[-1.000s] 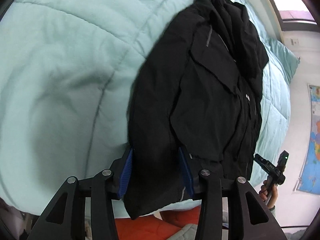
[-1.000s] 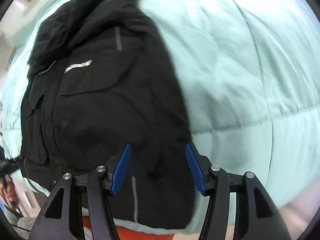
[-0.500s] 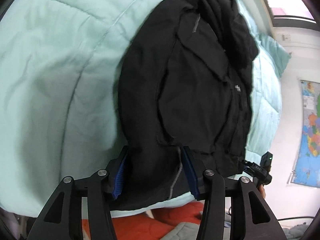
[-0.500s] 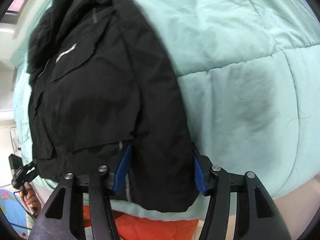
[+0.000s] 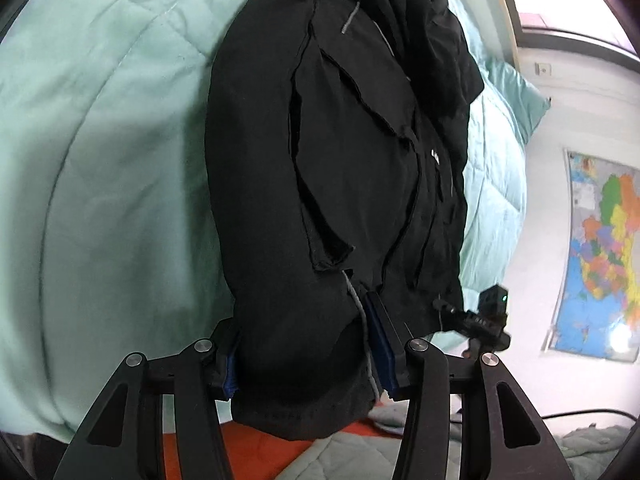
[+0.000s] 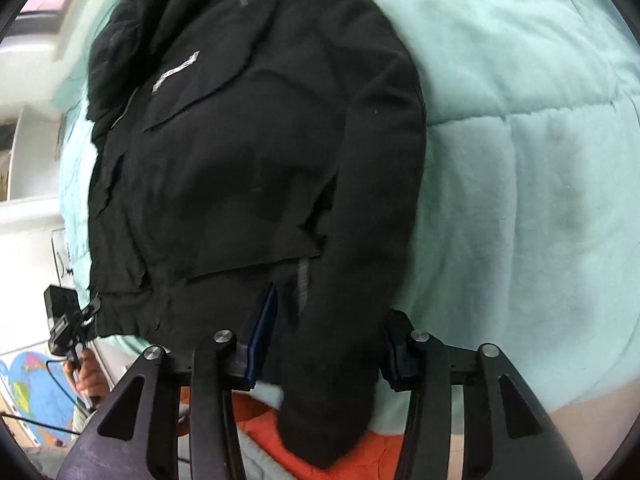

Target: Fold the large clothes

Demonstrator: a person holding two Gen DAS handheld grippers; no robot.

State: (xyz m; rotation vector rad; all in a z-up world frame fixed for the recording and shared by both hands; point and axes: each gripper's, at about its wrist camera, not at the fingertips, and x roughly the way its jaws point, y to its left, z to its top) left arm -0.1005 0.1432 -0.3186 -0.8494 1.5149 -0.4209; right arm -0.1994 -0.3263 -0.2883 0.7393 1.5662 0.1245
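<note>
1. The black jacket (image 5: 320, 184) lies on the mint-green quilted bed (image 5: 100, 160), filling the centre of the left wrist view from the top edge down to the lower middle; its hem hangs over the bed's near edge.
2. My left gripper (image 5: 306, 360), lower centre of that view, stands wide apart with a thick fold of the jacket's lower sleeve and hem between its blue pads (image 5: 380, 340); the cloth touches both pads, but I cannot tell whether it is clamped.
3. In the right wrist view the jacket (image 6: 248, 160) occupies the upper left and centre, the bed (image 6: 520, 160) the right half.
4. My right gripper (image 6: 324, 344), lower centre, is likewise spread wide around the hanging sleeve; whether it grips firmly I cannot tell.
5. An orange blanket (image 6: 384, 452) shows below the bed edge, and a wall map (image 5: 600, 264) at the far right of the left view.
</note>
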